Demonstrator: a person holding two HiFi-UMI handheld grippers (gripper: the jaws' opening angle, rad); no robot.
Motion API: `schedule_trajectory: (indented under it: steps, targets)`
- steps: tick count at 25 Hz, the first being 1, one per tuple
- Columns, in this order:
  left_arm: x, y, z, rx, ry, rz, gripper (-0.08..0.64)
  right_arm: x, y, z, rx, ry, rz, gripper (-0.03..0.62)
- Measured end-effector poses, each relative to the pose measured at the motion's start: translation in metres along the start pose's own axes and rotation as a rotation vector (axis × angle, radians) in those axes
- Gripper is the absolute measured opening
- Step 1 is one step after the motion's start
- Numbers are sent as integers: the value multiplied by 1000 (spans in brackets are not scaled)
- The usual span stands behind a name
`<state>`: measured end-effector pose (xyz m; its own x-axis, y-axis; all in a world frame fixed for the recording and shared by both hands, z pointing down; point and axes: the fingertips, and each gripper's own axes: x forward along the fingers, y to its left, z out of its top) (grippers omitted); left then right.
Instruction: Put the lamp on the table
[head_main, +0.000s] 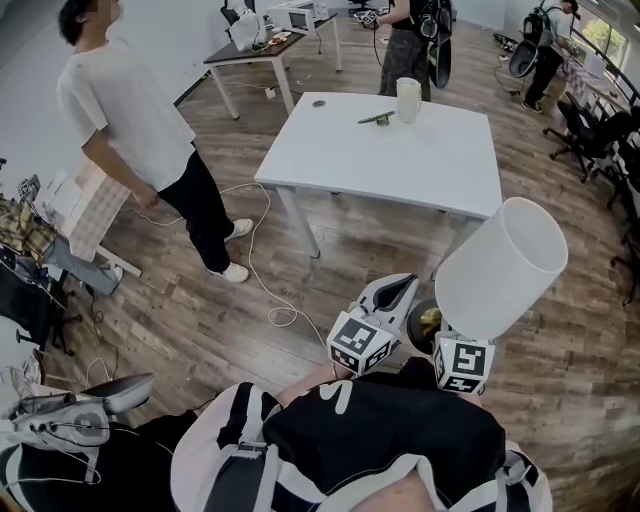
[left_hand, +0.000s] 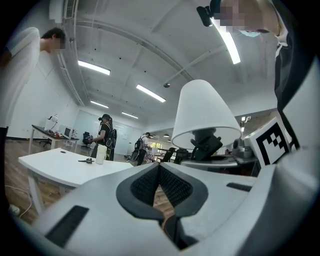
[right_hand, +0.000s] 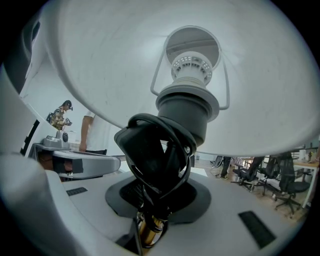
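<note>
A lamp with a white conical shade (head_main: 500, 265) hangs tilted over the wooden floor, short of the white table (head_main: 400, 160). My right gripper (head_main: 447, 335) is shut on the lamp's stem below the shade. In the right gripper view the brass stem (right_hand: 150, 227) sits between the jaws, under a bundle of black cord (right_hand: 155, 150) and the bulb socket (right_hand: 190, 70). My left gripper (head_main: 392, 292) is just left of the lamp, shut and holding nothing. In the left gripper view its pads (left_hand: 172, 187) meet, and the lamp (left_hand: 205, 115) stands to the right.
On the table are a white cup (head_main: 408, 98) and a small dark tool (head_main: 376, 118). A person in a white shirt (head_main: 140, 130) stands at the left, and a white cable (head_main: 262, 250) trails on the floor. Office chairs (head_main: 590, 130) and another desk (head_main: 270, 45) stand farther back.
</note>
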<state>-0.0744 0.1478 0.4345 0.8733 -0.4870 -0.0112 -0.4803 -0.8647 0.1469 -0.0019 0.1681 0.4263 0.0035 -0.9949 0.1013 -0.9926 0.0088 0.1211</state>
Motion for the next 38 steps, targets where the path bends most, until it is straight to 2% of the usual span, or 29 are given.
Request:
schedule_trajectory:
  steps: [8, 16, 24, 32, 38]
  targets:
    - [28, 10, -5, -8, 6, -17, 2, 24, -16, -10, -18, 25, -17, 104]
    - [82, 57, 2, 10, 3, 40, 2, 95, -46, 0, 6, 4, 32, 104]
    - [167, 88, 24, 32, -31, 76, 2, 168, -105, 20, -18, -32, 62, 104]
    - [240, 107, 27, 50, -56, 98, 2, 225, -160, 8, -38, -14, 81, 104]
    - [270, 114, 22, 53, -45, 119, 2, 247, -187, 5, -30, -25, 80, 104]
